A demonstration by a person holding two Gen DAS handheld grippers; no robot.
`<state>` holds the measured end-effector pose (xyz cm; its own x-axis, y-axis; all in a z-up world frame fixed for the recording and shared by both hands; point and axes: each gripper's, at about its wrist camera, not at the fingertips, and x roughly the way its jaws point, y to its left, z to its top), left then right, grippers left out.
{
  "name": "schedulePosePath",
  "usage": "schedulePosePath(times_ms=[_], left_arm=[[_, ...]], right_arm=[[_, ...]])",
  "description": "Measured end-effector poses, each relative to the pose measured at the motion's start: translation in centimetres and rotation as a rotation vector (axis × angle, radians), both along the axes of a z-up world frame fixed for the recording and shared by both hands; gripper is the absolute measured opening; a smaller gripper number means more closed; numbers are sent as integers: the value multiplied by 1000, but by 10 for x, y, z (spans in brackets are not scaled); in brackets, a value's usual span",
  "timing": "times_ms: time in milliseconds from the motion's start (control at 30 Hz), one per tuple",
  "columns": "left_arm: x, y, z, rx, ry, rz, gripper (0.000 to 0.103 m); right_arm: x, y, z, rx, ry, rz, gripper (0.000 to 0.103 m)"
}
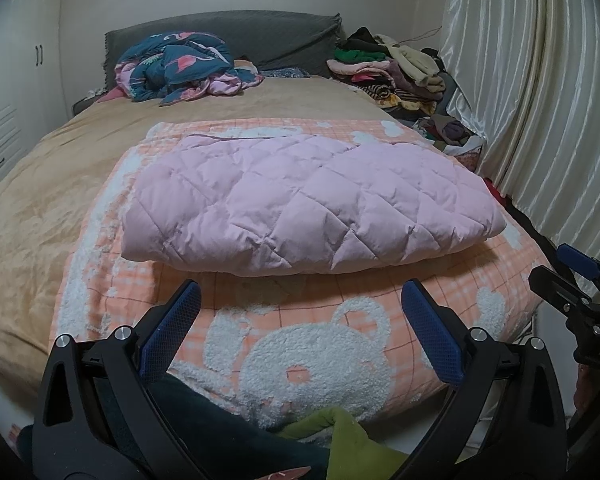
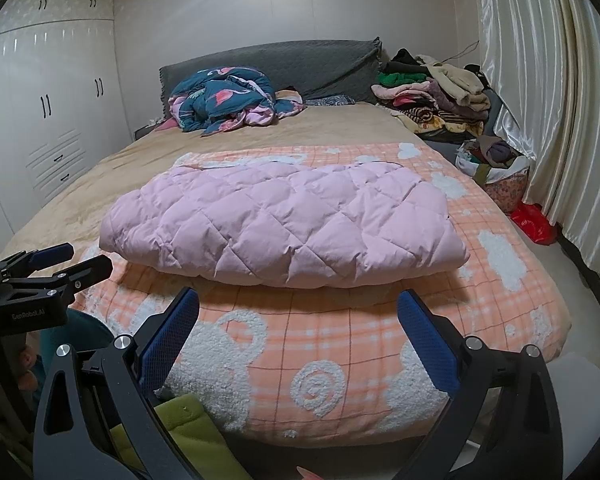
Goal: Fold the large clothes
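Left claw [image 1: 300, 328] and right claw [image 2: 298, 336] spread wide, empty, near folded pink quilted jacket [image 1: 300, 200] on bed.

Left gripper [image 2: 66, 266] body, left edge of frame: "GenRobot.AI"
Right gripper [image 1: 580, 276] body, right edge of frame: "DAS", cut off

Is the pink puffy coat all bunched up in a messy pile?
No, the pink quilted coat lies folded flat on the orange bear blanket.
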<state>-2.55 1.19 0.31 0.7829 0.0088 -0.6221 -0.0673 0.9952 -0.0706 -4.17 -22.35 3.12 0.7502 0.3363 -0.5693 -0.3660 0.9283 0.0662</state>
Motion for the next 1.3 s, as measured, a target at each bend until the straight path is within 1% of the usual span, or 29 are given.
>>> schedulePosePath(times_ms=[1300], left_arm=[[0, 0, 0, 3, 7, 8, 94]], right_arm=[[-2, -2, 3, -2, -7, 3, 99]])
